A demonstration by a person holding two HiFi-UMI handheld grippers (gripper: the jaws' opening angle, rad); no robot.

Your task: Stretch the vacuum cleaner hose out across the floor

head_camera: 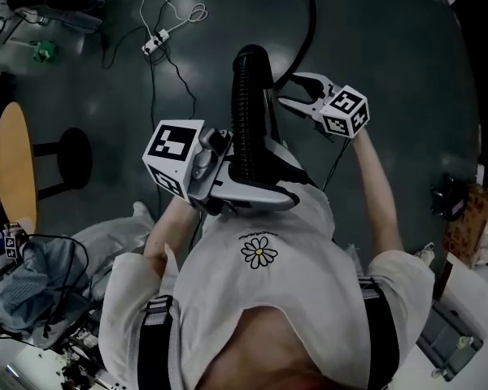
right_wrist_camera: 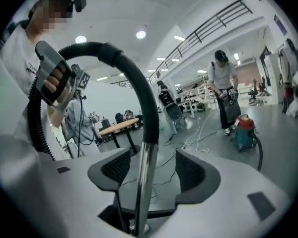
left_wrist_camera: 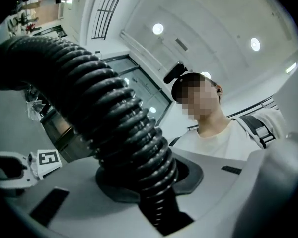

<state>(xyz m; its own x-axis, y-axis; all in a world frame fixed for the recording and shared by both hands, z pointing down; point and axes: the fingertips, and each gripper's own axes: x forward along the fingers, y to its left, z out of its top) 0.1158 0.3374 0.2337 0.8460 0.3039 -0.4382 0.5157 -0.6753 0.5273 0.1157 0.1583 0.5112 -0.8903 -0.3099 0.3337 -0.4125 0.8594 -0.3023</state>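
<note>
Close against your chest, your left gripper (head_camera: pixel 242 187) has its jaws clamped on the black corrugated hose (head_camera: pixel 248 112), which rises from them and arcs away over the floor (head_camera: pixel 407 63). Your right gripper (right_wrist_camera: pixel 151 175) has its jaws wide apart, straddling the metal wand tube (right_wrist_camera: pixel 147 148) without pressing it. The tube runs upright between the 2 pads into a black bend (right_wrist_camera: pixel 131 73). The hose's long axis leads forward from left to right gripper, so I judge the right should close there and carry the wand outward.
</note>
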